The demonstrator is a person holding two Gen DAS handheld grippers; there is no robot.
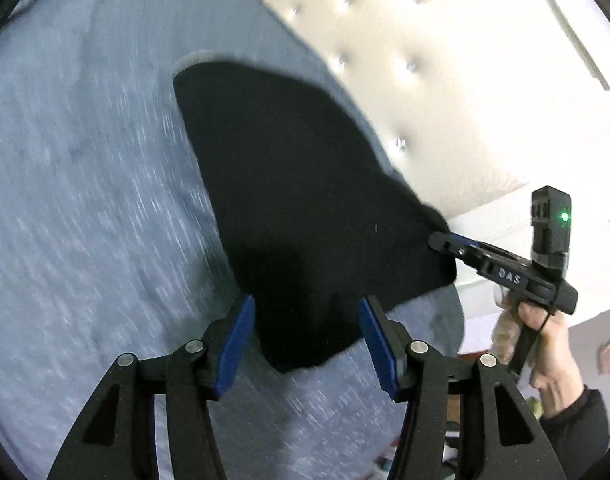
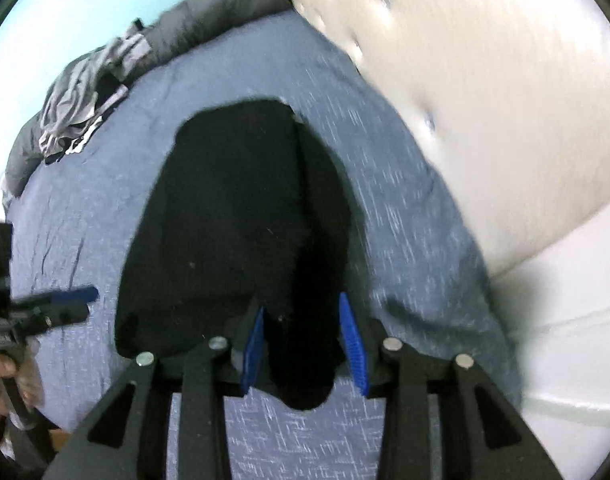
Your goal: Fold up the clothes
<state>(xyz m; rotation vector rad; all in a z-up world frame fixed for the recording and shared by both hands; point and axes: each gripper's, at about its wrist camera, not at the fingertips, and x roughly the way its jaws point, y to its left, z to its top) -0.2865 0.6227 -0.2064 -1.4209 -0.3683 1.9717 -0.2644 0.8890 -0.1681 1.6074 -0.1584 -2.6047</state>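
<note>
Black garment laid flat for folding

Your left gripper point(image 1: 305, 344) and right gripper point(image 2: 301, 344) both stand apart, gripping nothing, over the black garment's point(image 2: 233, 216) six-o'clock edge, freeing it onto the bed point(image 2: 405, 208).

a blue heathered bedsheet point(image 2: 405, 216) — a cream tufted headboard point(image 1: 405, 60) beside it, a grey duvet point(image 2: 225, 12) bunched at the far edge.

- The left wrist view looked steeply down, close over the bed point(image 1: 65, 200).
- The right wrist view looked steeply down from the opposite side.
- Both shared the black garment point(image 1: 297, 200) and headboard point(image 2: 485, 100).
</note>
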